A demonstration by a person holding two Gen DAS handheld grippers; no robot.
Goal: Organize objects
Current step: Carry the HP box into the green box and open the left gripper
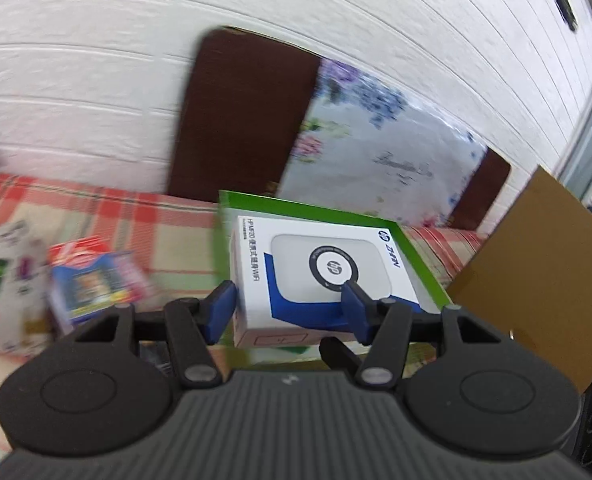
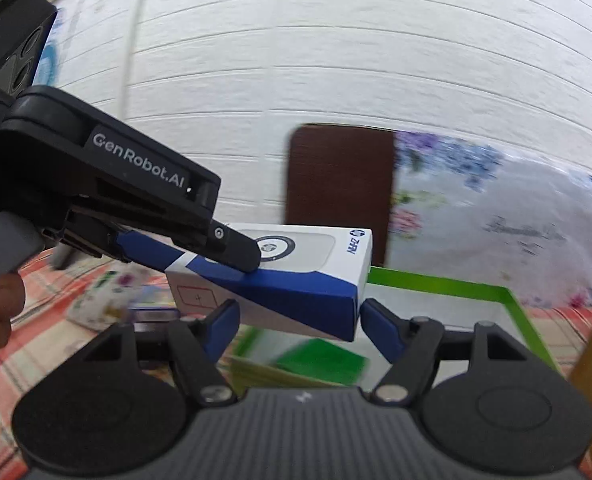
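Gripping the white-and-blue HP cardboard box [image 1: 327, 276], the left gripper [image 1: 290, 308] has its blue pads clamped on the box's near end, above a green-rimmed tray [image 1: 411, 248]. From the right wrist, the box [image 2: 296, 280] hangs over the tray [image 2: 511, 300]; the right gripper [image 2: 299, 326] seems spread wide, holding nothing.

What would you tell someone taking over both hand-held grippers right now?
Left hand-held gripper: shut on the white-and-blue HP box, held tilted above the green-rimmed tray.
Right hand-held gripper: open, just below the box's near edge, not gripping.
Done: box lifted.
Left: set it in the tray, probably; blurred packets wait on the plaid cloth.
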